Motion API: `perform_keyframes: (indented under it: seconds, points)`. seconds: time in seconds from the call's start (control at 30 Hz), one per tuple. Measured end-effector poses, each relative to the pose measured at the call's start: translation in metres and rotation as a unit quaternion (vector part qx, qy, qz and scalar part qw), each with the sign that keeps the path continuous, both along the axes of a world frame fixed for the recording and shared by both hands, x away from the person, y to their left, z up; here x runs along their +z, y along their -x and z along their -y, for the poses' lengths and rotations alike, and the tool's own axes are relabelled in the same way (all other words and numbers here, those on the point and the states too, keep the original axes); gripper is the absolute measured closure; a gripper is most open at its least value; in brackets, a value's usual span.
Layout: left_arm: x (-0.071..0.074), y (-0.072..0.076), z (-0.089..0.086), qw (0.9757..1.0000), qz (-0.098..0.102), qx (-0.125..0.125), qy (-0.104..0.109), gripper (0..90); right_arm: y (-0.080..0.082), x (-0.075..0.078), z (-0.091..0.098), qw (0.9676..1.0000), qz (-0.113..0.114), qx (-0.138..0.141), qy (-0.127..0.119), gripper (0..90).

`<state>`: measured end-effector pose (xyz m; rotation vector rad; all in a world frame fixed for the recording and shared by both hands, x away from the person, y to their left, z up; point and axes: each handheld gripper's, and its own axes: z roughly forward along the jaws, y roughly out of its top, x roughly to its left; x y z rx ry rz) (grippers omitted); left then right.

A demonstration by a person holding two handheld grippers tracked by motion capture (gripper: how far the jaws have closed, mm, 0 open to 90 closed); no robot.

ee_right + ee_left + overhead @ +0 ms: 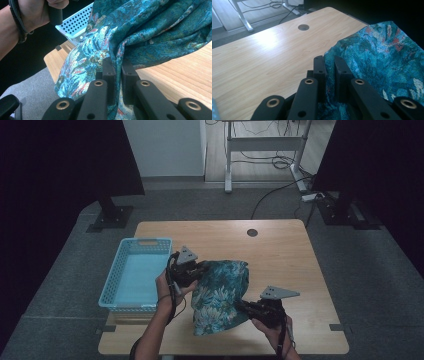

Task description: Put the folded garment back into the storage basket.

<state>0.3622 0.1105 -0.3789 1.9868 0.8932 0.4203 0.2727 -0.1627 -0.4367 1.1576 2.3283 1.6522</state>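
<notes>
The work in hand is handling a teal floral cloth (220, 292) between two grippers above a wooden table (280, 260), with a light blue basket (116, 292) standing at the table's left edge.

**Present state**
- The left gripper (199, 268) has its jaws closed almost fully on a fold at the cloth's upper left edge; in the left gripper view the fabric (382, 60) runs up between the two jaws, pinched.
- The right gripper (244, 306) is likewise clamped nearly shut on a gathered fold at the cloth's lower right; the right gripper view shows the fabric (140, 32) bunched between its jaws.
- The cloth hangs slack between the two grips, near the middle of the table and just beside the basket, at about 3 o'clock from it. Its lower corner appears to reach the table's front edge near 6 o'clock.

**Procedure for the step**
1. Keep both grips firmly closed; thin fabric is likely to slip out of a loosened pinch.
2. Move both hands together at equal pace so that the span between them stays constant and neither grip is strained.
3. Raise the trailing lower corner clear of the table before moving toward 9 o'clock.
4. If the basket is the goal, clear its near wall before lowering.

**Caution**
The hanging fold may snag on the basket rim.
</notes>
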Motion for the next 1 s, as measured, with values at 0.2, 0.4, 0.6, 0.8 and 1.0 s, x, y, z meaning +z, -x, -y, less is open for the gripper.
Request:
perform_keyframes:
  seconds: [0.2, 0.4, 0.6, 0.8, 1.0]
  points:
    - [0.002, -0.001, -0.009, 0.9999, -0.002, 0.004, 0.009, 81.6, -0.002, 0.003, -0.008, 1.0000, 0.003, 0.005, 0.001, 84.1]
    - [0.004, 0.000, -0.015, 0.9999, -0.001, 0.010, 0.005, 81.6, -0.004, 0.005, -0.015, 1.0000, 0.004, 0.009, 0.001, 84.1]
    - [0.009, -0.001, -0.020, 0.9999, 0.001, 0.015, 0.001, 81.5, -0.007, 0.008, -0.021, 0.9999, 0.006, 0.014, 0.001, 84.1]
    - [0.010, 0.000, -0.025, 0.9998, 0.000, 0.018, -0.001, 81.6, -0.009, 0.011, -0.026, 0.9998, 0.008, 0.017, 0.002, 84.1]
    - [0.010, 0.000, -0.030, 0.9998, -0.002, 0.019, 0.001, 81.6, -0.010, 0.012, -0.029, 0.9998, 0.008, 0.018, 0.004, 84.1]
